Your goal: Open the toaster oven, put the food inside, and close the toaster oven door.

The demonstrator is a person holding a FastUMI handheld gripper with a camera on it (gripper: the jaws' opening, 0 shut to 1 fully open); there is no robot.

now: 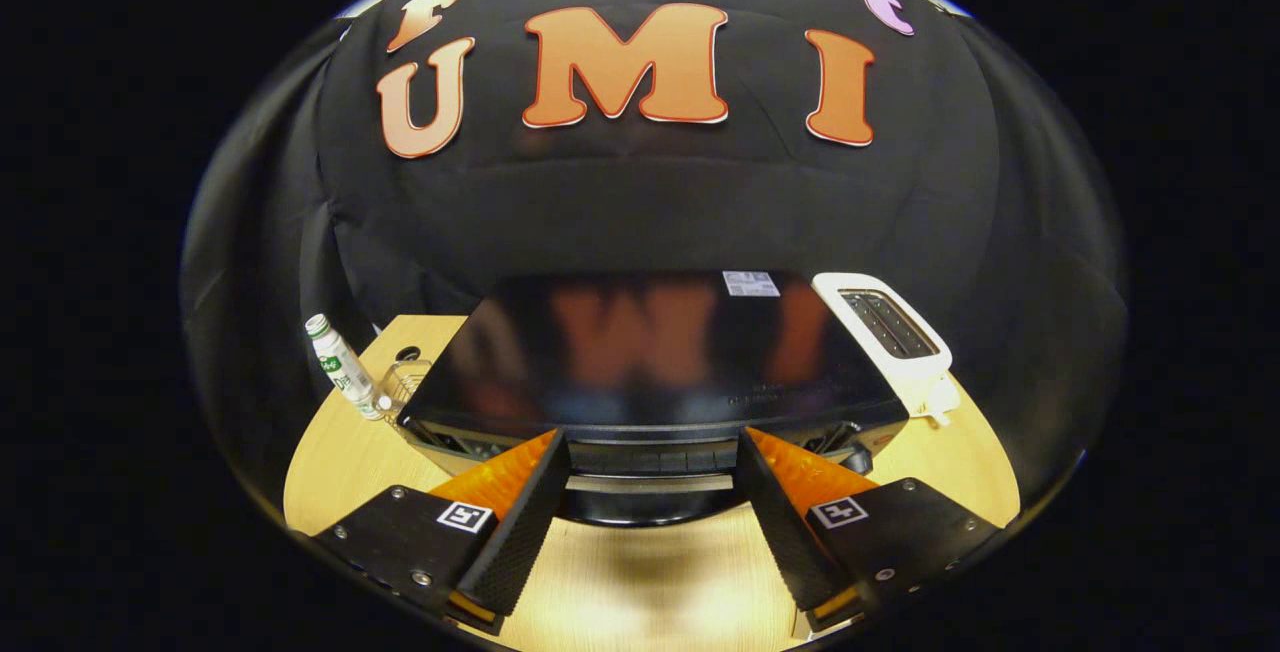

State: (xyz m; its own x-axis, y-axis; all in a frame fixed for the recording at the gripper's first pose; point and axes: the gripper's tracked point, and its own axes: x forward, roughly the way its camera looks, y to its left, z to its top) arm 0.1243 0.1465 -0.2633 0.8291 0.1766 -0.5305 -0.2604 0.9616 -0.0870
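A black toaster oven [650, 352] stands on the wooden table [340, 462], seen from above and in front; its glossy top mirrors the wall behind. Its door looks shut, with a pale handle bar [650, 483] running across the upper front. My gripper [650, 452] is open, the fingers spread wide with the handle bar between them and nothing gripped. The fingertips reach the oven's front top edge. I cannot make out any food.
A white pop-up toaster [893, 337] stands right of the oven, close to its side. Left of the oven are a white bottle with a green label [345, 369] and a small wire rack [405, 384]. Bare wood lies under the fingers.
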